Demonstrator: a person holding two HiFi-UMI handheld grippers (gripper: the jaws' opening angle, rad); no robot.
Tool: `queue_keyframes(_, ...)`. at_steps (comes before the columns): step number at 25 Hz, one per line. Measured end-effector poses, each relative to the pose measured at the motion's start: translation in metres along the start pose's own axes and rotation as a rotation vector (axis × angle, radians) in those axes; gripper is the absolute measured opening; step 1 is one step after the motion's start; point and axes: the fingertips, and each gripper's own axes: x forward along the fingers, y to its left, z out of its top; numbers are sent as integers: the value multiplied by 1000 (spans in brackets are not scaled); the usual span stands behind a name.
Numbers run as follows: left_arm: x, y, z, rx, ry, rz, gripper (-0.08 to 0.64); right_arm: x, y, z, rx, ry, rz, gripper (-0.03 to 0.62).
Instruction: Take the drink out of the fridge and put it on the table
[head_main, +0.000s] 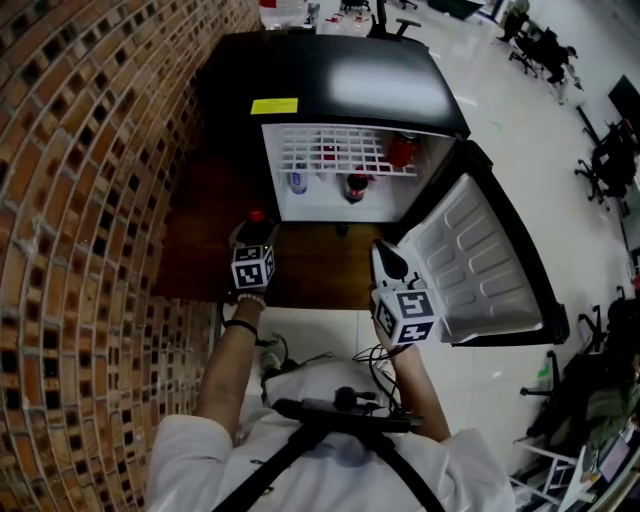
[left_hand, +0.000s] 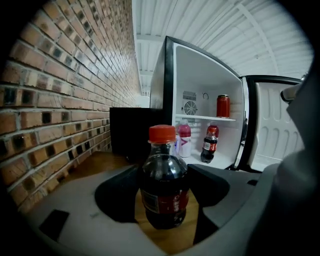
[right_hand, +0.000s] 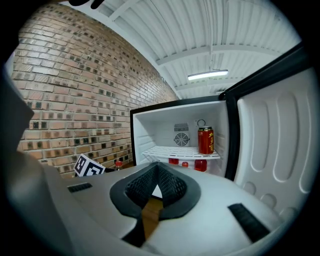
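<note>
A small cola bottle (left_hand: 162, 190) with a red cap (head_main: 257, 215) stands upright between the jaws of my left gripper (head_main: 256, 226). The dark pads (left_hand: 117, 192) press on both its sides, and it is over the wooden table (head_main: 200, 255) in front of the open mini fridge (head_main: 340, 80). The bottle's base looks to be at the wood; I cannot tell whether it rests on it. My right gripper (head_main: 388, 258) hovers to the right near the fridge door (head_main: 480, 260). Its jaws (right_hand: 157, 167) meet at the tip with nothing between them.
Inside the fridge a red can (left_hand: 223, 106) stands on the wire shelf. Below it are another cola bottle (left_hand: 209, 145) and a pink-capped bottle (left_hand: 184, 140). A brick wall (head_main: 80, 200) runs along the left. Office chairs (head_main: 610, 160) stand far right on the white floor.
</note>
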Motion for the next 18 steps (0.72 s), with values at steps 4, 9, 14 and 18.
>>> queue_keyframes(4,8,11,-10,-1,17,8,304,1,1,-2,-3,10,-1,9)
queue_keyframes(9,19,19,-31,-8,54,13,304,1,2,-6,-10,23,0,9)
queue_keyframes(14,27,30,-54,-28,107,47,304,0,1,-9,-20,35,-6,9)
queue_keyframes(18,30,32,-63,-38,130,54,304,-1,-1,-12,-19,44,-12,9)
